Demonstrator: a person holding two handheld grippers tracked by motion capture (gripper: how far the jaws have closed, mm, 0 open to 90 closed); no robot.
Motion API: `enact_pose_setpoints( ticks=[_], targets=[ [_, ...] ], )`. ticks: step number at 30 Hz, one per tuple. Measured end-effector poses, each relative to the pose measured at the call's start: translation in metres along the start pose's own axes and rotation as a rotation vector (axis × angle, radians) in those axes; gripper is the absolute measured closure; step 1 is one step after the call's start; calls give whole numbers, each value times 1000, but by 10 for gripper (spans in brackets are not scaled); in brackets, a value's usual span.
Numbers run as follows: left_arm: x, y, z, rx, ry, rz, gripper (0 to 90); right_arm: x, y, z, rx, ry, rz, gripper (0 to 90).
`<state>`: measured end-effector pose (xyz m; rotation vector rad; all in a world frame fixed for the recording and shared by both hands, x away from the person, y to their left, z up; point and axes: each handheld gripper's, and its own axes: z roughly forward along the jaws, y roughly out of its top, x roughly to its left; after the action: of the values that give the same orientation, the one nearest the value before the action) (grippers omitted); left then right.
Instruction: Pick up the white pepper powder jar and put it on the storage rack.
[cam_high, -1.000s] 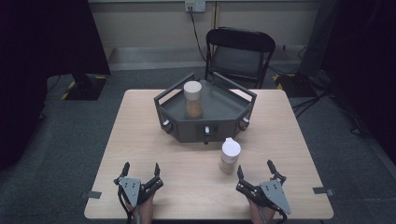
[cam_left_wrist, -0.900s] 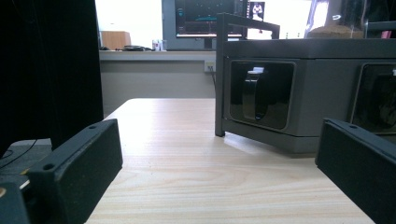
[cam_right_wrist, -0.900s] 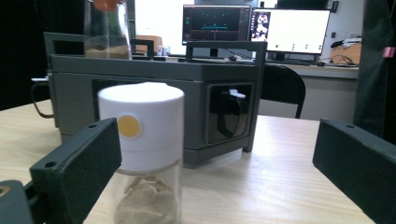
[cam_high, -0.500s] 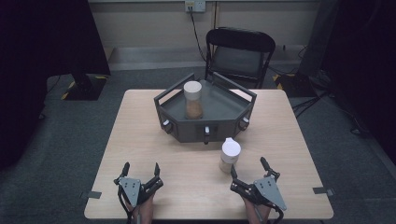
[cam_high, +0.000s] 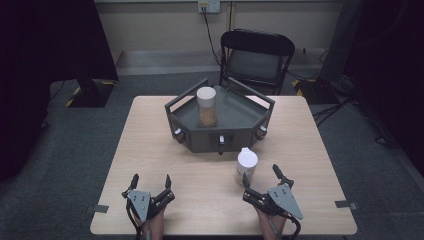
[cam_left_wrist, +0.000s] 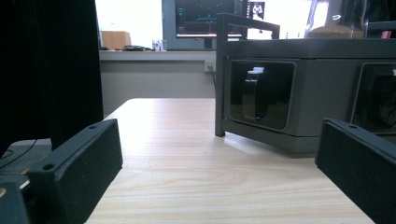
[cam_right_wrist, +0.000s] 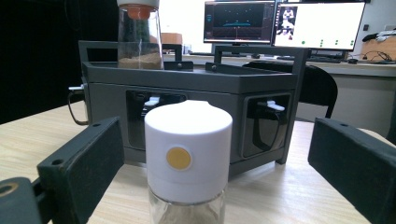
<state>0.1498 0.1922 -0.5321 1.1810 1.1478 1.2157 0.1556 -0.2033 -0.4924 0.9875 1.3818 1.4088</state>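
Observation:
A small clear jar with a white cap (cam_high: 246, 165) (cam_right_wrist: 187, 154) stands on the wooden table (cam_high: 200, 200), in front of a dark grey six-sided tray (cam_high: 240, 107) (cam_right_wrist: 196, 93) (cam_left_wrist: 299, 84). A taller clear jar with brown powder (cam_high: 206, 107) (cam_right_wrist: 139, 35) stands upright in the tray. My right gripper (cam_high: 261, 179) (cam_right_wrist: 210, 177) is open, its jaws just short of the capped jar and to either side of it, not touching. At the table's near left my left gripper (cam_high: 151, 180) (cam_left_wrist: 219, 177) is open with nothing between its jaws.
A black folding chair (cam_high: 257, 57) stands behind the table. Monitors (cam_right_wrist: 285, 21) glow on a far desk (cam_right_wrist: 355, 65). Small knobs (cam_high: 221, 138) stick out of the tray's front faces.
My right gripper has moved forward and left toward the white-capped jar, turning slightly. The left gripper has stayed put.

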Motion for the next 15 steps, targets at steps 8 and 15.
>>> enact_pose_setpoints(
  ticks=[8,15],
  targets=[
    [0,0,0,0,0,0,0,3,5,12,29,11,-7,37],
    [0,0,0,0,0,0,0,3,6,22,48,18,0,68]
  ],
)
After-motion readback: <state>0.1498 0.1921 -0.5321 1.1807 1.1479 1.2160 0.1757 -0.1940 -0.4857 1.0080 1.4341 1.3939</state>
